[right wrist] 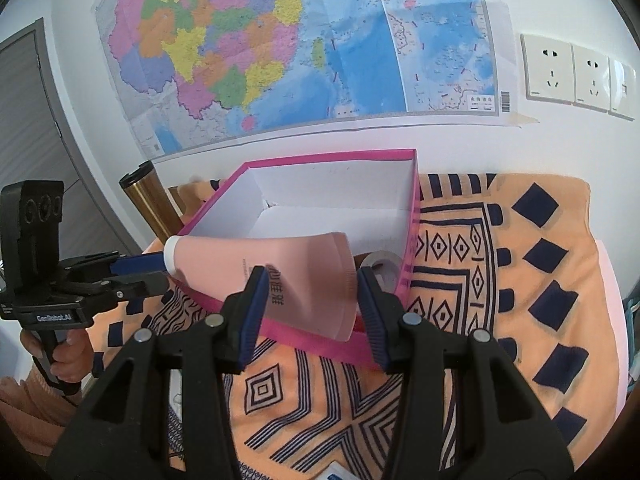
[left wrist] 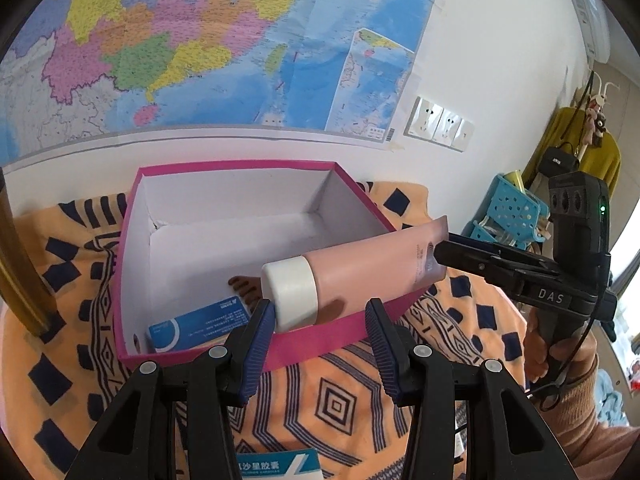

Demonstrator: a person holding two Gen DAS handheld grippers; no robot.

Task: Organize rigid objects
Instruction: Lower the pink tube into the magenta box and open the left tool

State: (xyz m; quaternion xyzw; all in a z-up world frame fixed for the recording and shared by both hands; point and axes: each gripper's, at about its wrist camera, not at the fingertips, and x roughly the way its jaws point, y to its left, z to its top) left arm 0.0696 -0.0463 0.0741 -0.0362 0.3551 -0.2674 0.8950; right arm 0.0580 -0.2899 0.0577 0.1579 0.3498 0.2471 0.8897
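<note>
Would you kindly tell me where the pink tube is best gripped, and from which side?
Grip the pink tube by its flat crimped tail, coming in from the end opposite the white cap, as the right gripper does. The tail is thin and flat, so jaws seat squarely; the round cap would likely slip.

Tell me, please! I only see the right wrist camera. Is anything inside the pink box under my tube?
Observer: Yes. The left wrist view shows a blue carton lying in the near corner of the pink box, below the white cap of the pink tube.
Operator: Is the other gripper squeezing the cap?
Observer: No. The left gripper is open: the cap is by one finger, with a clear gap to the other.
Operator: What's behind my gripper?
Observer: A blue basket with holes stands beyond the right gripper.
</note>
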